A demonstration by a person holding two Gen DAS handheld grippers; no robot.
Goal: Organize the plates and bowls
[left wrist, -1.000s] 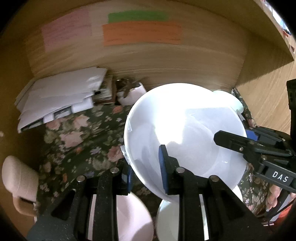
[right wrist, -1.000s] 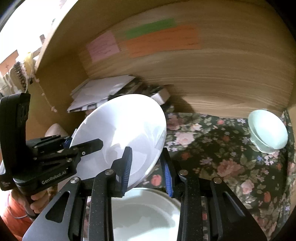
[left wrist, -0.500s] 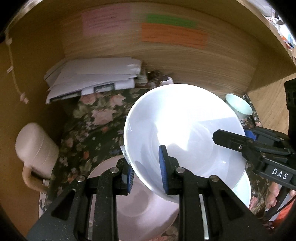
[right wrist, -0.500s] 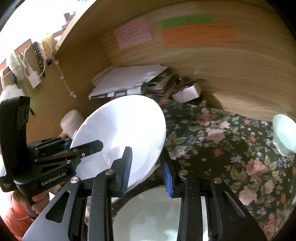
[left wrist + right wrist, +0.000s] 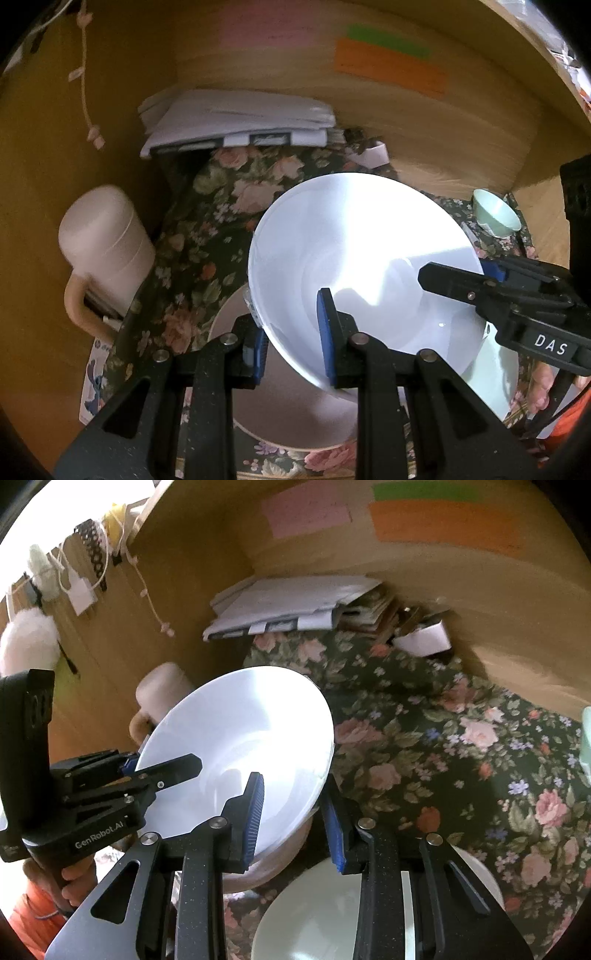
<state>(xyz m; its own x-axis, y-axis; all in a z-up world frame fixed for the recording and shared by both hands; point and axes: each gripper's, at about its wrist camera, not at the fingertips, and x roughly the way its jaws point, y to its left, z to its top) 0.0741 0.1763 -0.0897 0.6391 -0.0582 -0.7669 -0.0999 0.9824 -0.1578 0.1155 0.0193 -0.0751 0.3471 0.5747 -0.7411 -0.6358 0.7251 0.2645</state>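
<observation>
Open floral cloth [image 5: 461, 746] lies to the right, as far as a small green bowl [image 5: 496, 218]. At the back, a paper stack [image 5: 295, 602] and a white box [image 5: 424, 638] block the wall; a pink jug [image 5: 105, 243] crowds the left side. Plates [image 5: 332, 915] fill the near edge.

Three plates [image 5: 362, 258], one bowl [image 5: 496, 218], one jug [image 5: 105, 240].
</observation>
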